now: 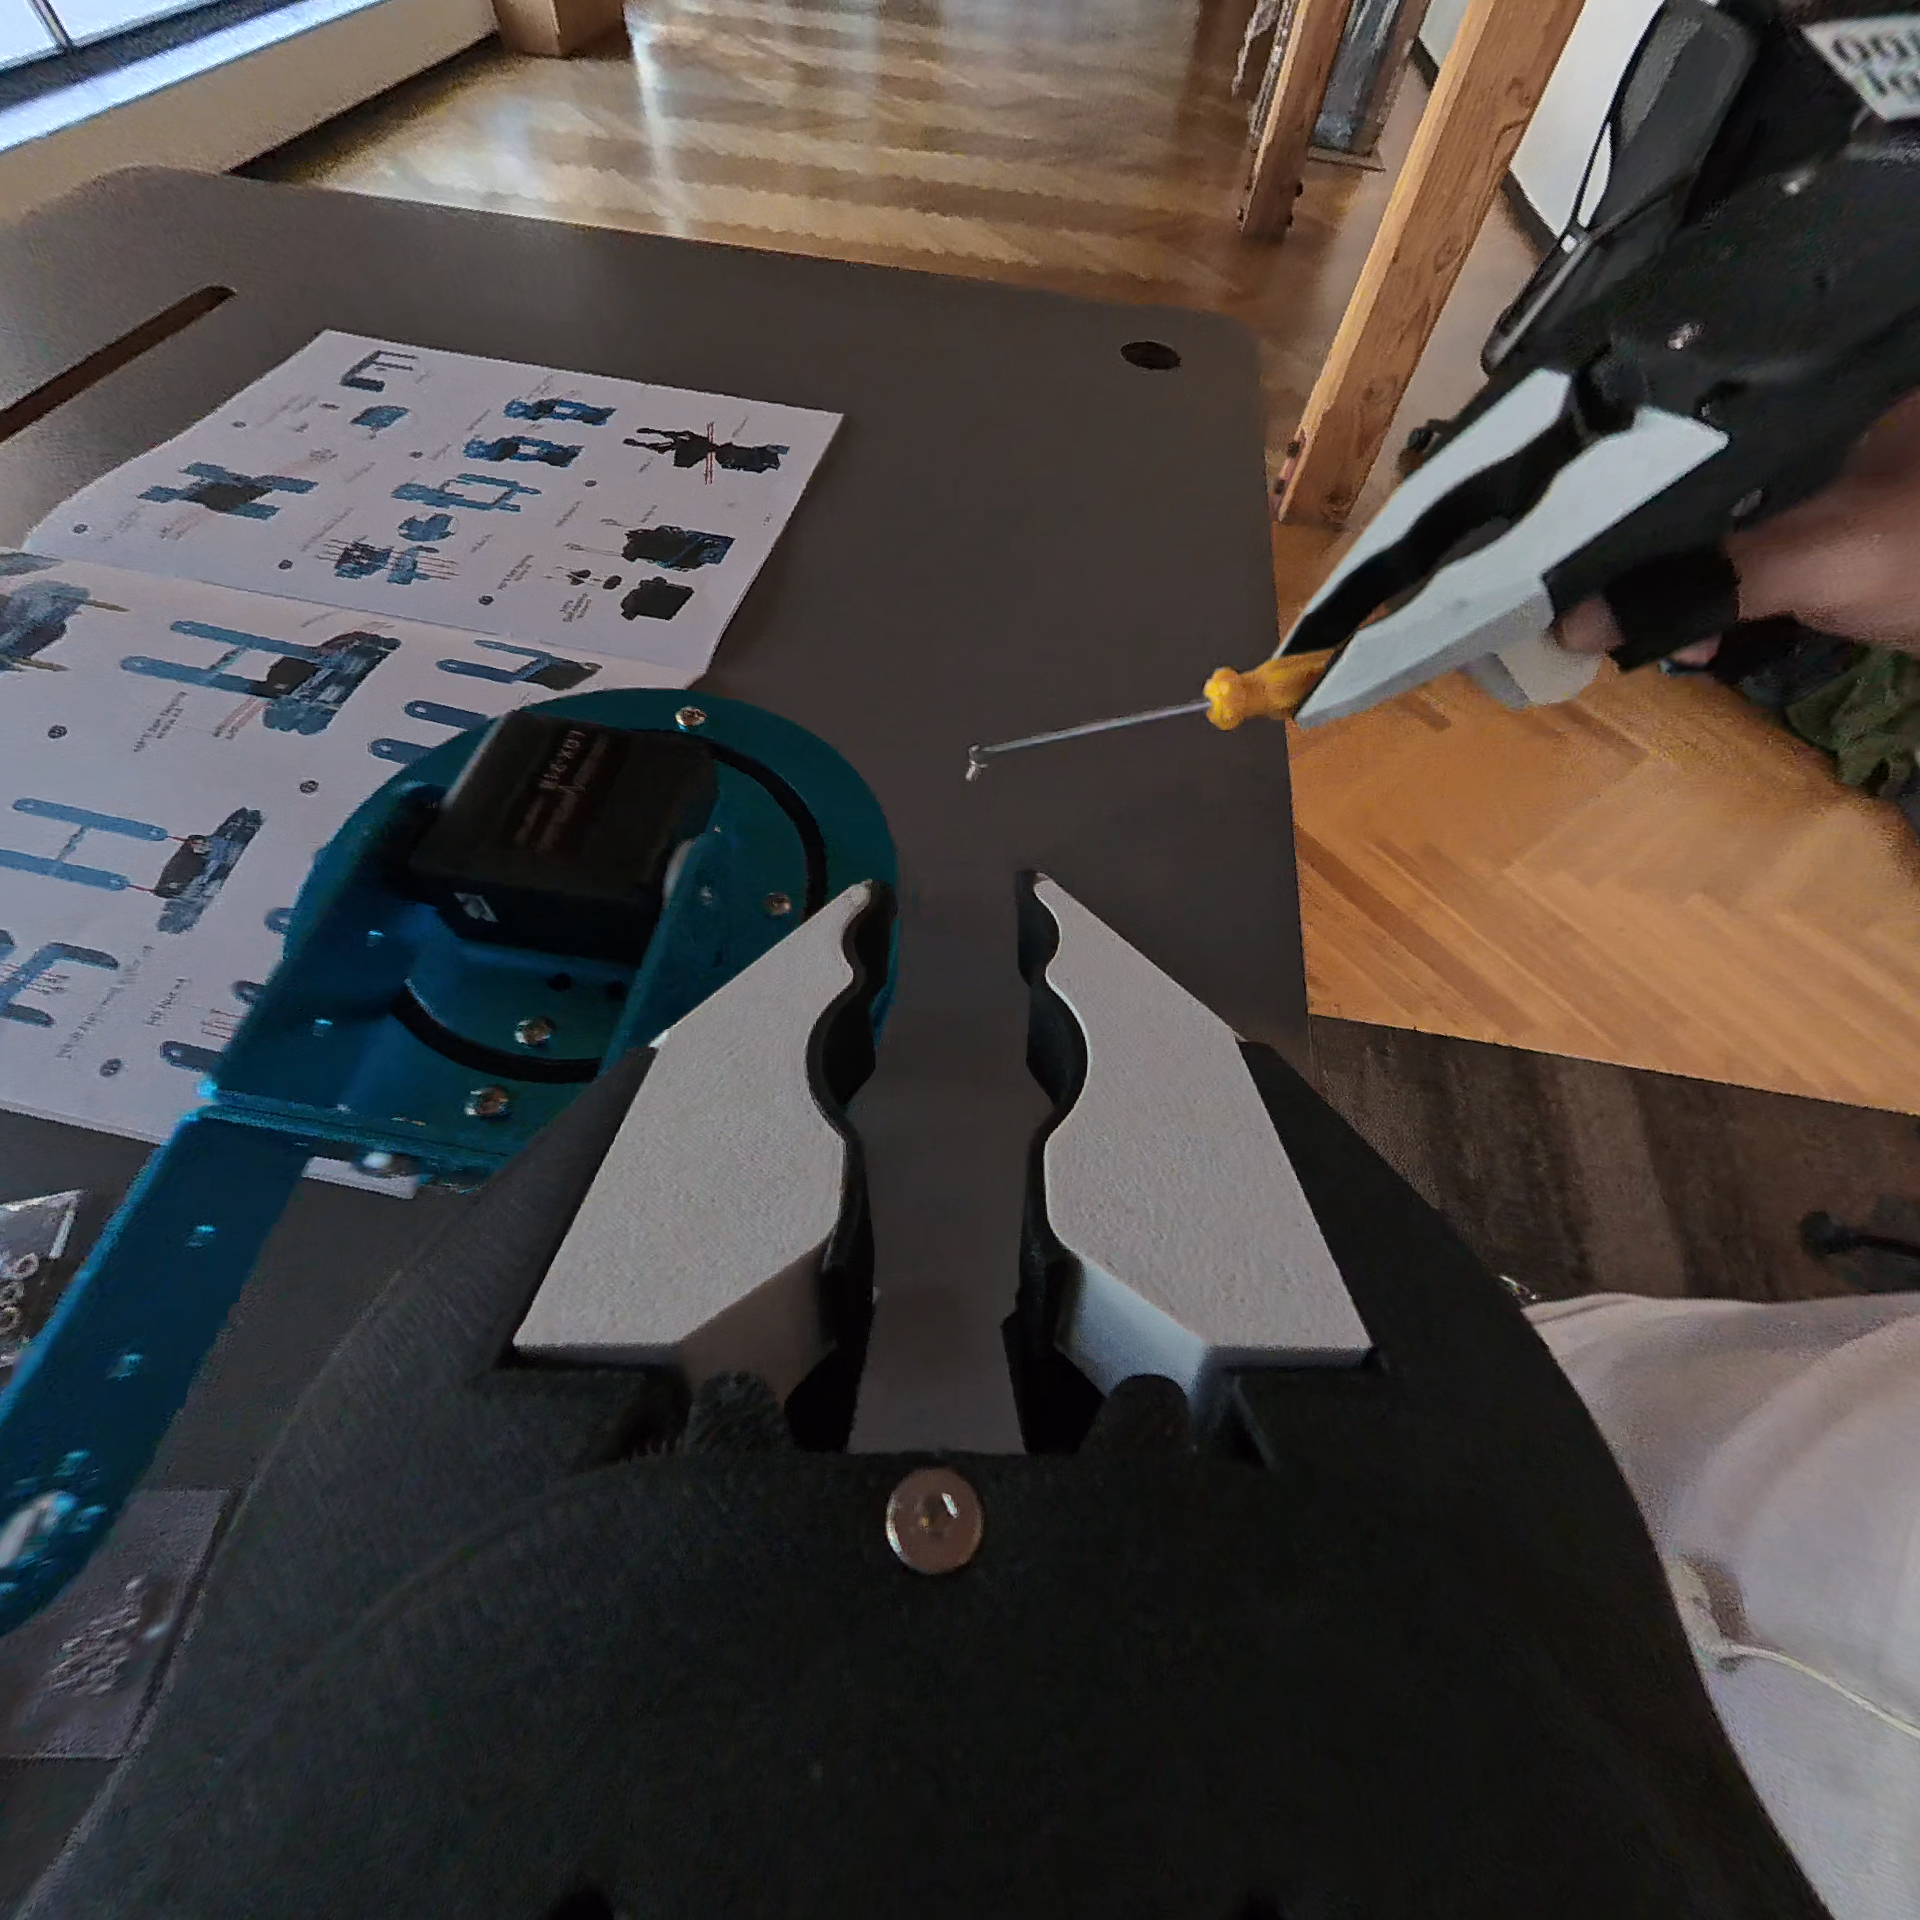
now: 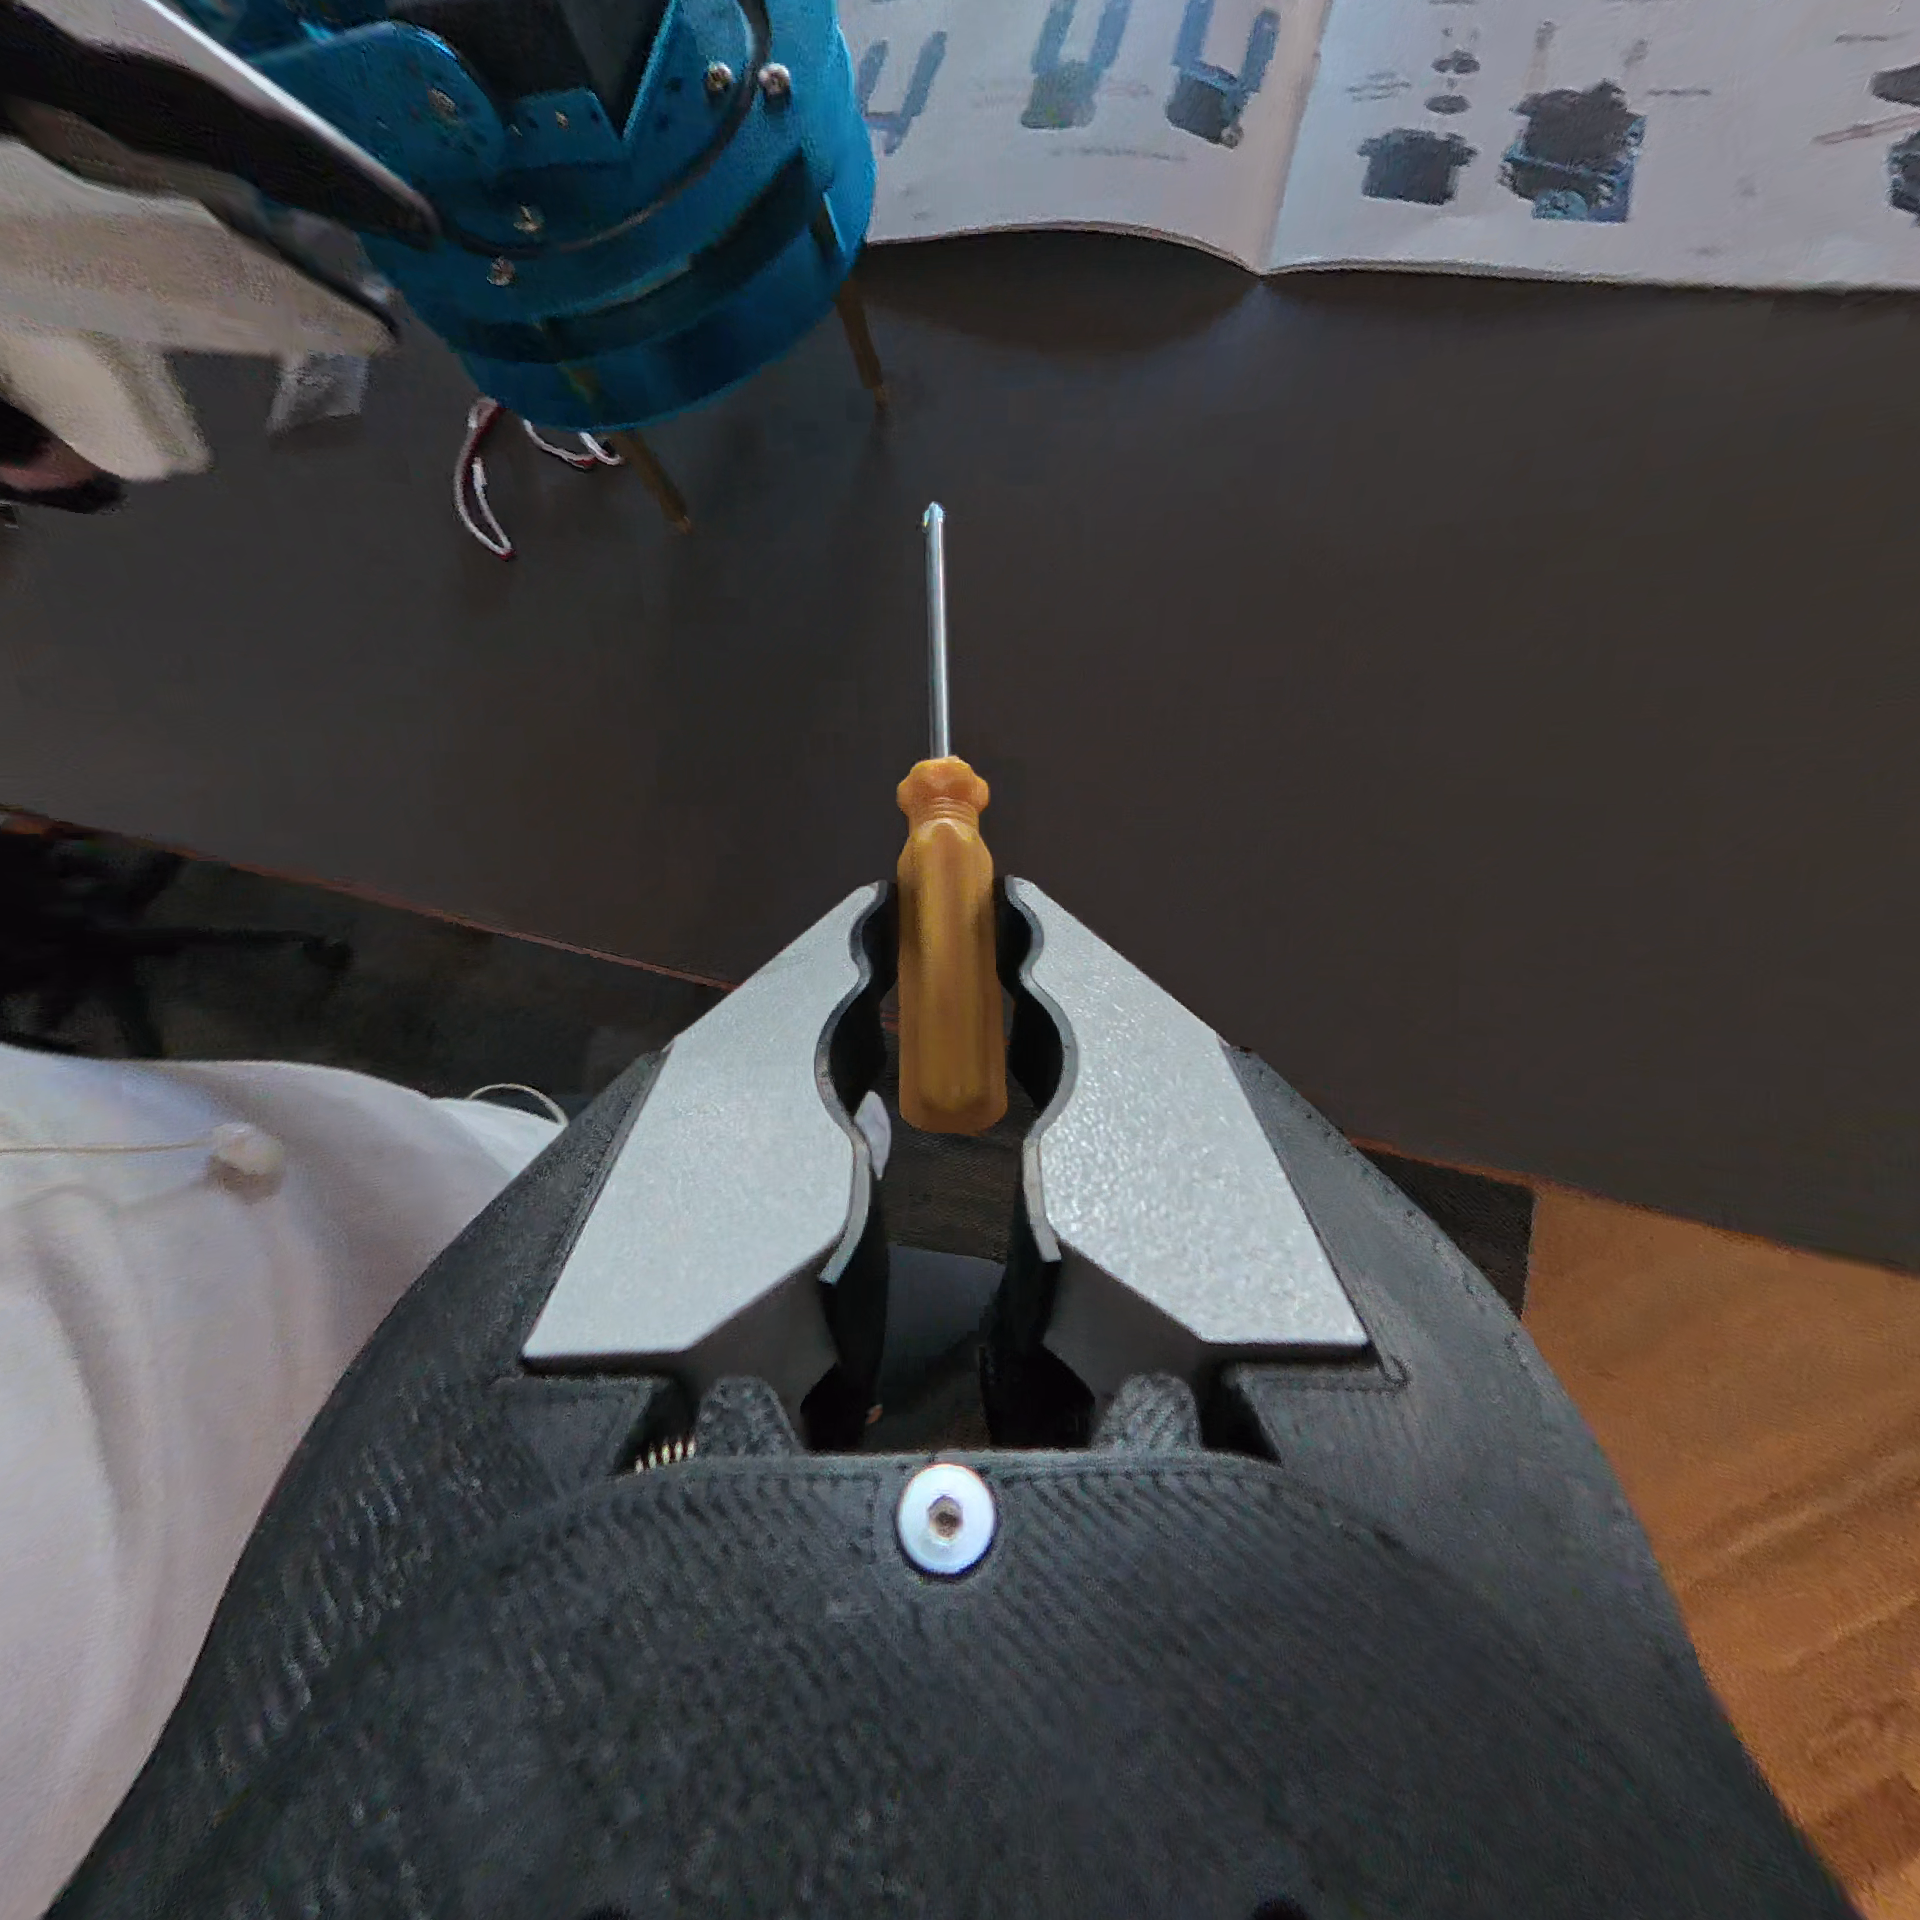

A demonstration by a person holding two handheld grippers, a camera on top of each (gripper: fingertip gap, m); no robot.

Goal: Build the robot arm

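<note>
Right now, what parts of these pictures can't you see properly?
- Blue metal assembly: its long arm is cut off at the left wrist view's edge.
- Tiny part at the screwdriver tip: too small to identify.
- Instruction sheets: print blurred.

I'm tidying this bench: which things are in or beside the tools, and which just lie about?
In or beside the tools:
yellow-handled screwdriver, clamped in the right tool
small metal piece at its tip
blue bracket assembly with a black block on it, beside the open left tool

Lying about:
printed booklet, open on the dark table
</note>
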